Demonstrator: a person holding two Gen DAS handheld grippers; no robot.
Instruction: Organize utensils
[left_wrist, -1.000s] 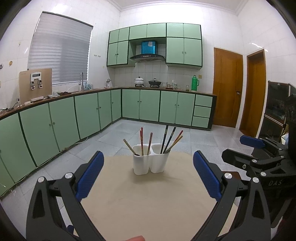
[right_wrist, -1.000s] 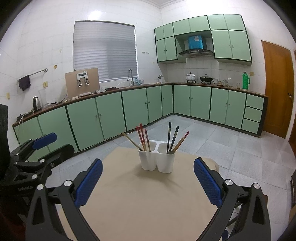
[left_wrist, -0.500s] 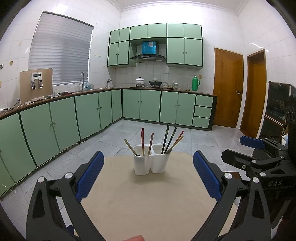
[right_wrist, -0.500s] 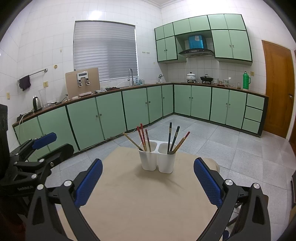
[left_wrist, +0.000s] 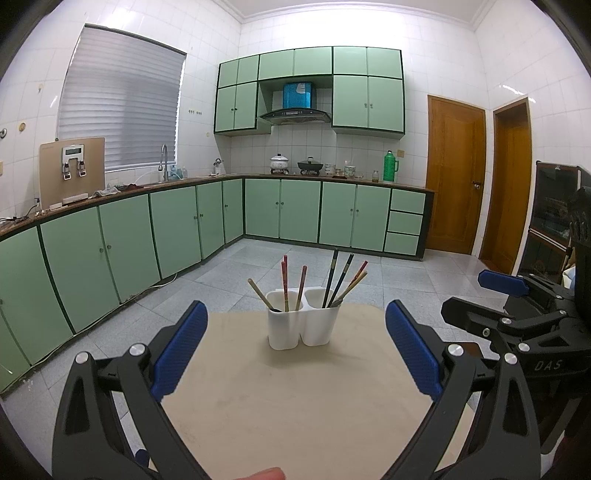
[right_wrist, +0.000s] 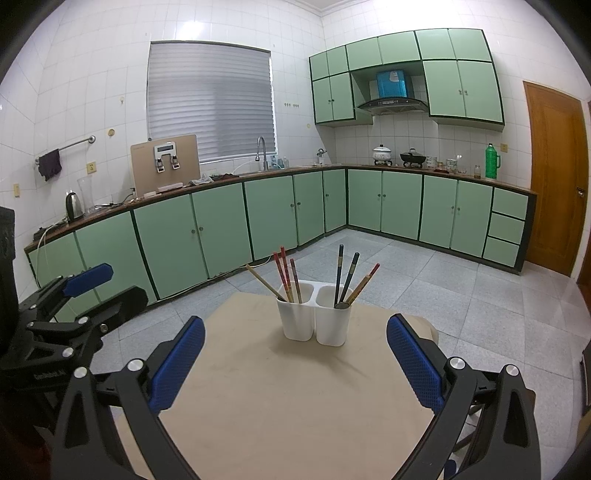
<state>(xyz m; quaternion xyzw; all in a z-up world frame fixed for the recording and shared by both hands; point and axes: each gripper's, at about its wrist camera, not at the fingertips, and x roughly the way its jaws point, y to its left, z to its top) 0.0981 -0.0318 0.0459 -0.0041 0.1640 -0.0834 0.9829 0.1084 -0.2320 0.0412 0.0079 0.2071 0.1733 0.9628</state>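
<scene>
A white two-cup utensil holder (left_wrist: 301, 325) (right_wrist: 314, 319) stands at the far side of a beige table (left_wrist: 288, 398) (right_wrist: 295, 398). Its left cup holds red and tan chopsticks (left_wrist: 285, 280) (right_wrist: 282, 273). Its right cup holds dark and tan chopsticks (left_wrist: 340, 277) (right_wrist: 347, 277). My left gripper (left_wrist: 295, 347) is open and empty, well short of the holder. My right gripper (right_wrist: 295, 354) is open and empty, also short of it. Each gripper shows at the other view's edge: the right (left_wrist: 517, 314), the left (right_wrist: 66, 306).
Green kitchen cabinets (left_wrist: 177, 229) (right_wrist: 280, 214) run along the walls beyond a grey tiled floor (left_wrist: 369, 269). Wooden doors (left_wrist: 454, 177) stand at the right. A dark shelf unit (left_wrist: 554, 214) is at the far right.
The left wrist view has shifted slightly; the holder sits a little more centred. Both grippers stay open and empty.
</scene>
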